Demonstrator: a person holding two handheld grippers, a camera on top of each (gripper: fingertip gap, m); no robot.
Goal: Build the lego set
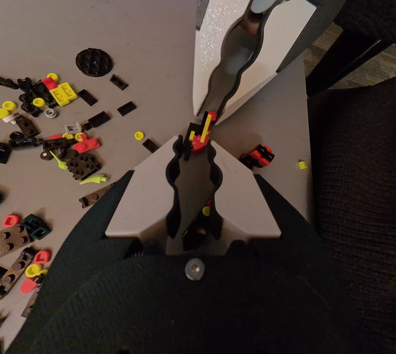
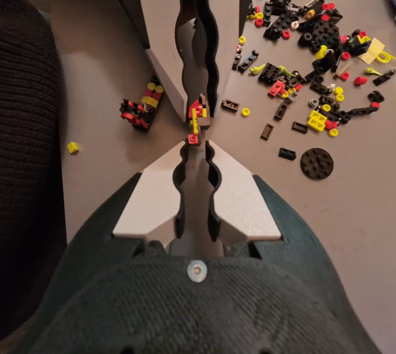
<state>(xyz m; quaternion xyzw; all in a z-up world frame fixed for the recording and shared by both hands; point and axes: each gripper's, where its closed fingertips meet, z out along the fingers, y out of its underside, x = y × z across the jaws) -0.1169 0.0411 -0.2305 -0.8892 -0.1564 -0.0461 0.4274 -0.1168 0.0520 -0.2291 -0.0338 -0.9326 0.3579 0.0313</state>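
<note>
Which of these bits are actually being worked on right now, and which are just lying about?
In use: the small red-yellow-black assembly, left tongs, right tongs.

Lying about: black round plate, loose yellow brick, second small build, scattered pile.

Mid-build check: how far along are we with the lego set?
Done: one small red-and-black build stands on the table beside the grippers. In hand: a red, yellow and black sub-assembly, pinched between the left gripper and right gripper. Left: most of it; a large pile of loose pieces and the round black plate lie unused.
</note>
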